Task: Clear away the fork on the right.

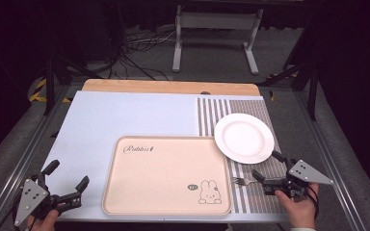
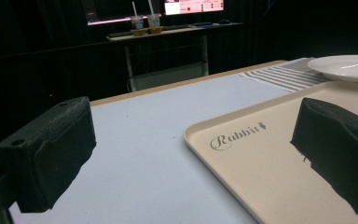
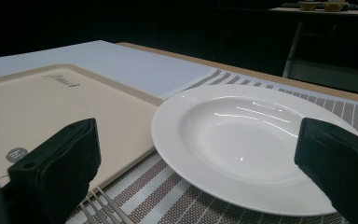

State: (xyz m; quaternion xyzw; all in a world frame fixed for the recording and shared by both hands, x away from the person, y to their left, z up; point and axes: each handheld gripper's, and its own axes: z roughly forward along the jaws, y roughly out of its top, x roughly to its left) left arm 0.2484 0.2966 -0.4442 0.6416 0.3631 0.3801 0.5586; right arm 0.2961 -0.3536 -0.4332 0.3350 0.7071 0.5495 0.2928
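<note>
A beige tray (image 1: 125, 192) printed with a rabbit lies near the table's front edge. A white plate (image 1: 244, 137) rests on a striped placemat (image 1: 212, 111), overlapping the tray's far right corner. A small fork (image 1: 242, 181) lies on the mat by the tray's right edge. My left gripper (image 1: 66, 175) stands open at the front left, just left of the tray (image 2: 242, 158), with nothing between its jaws. My right gripper (image 1: 265, 165) stands open at the front right, facing the plate (image 3: 242, 140), with the fork's tines (image 3: 102, 207) by its left jaw.
A pale blue sheet (image 1: 125, 115) covers the wooden tabletop (image 1: 171, 86). Beyond the table stand a white frame (image 1: 216, 29) and loose cables (image 1: 135, 53) on the floor. Metal rails run along both table sides. A far desk with cups (image 2: 144, 23) stands in the dark.
</note>
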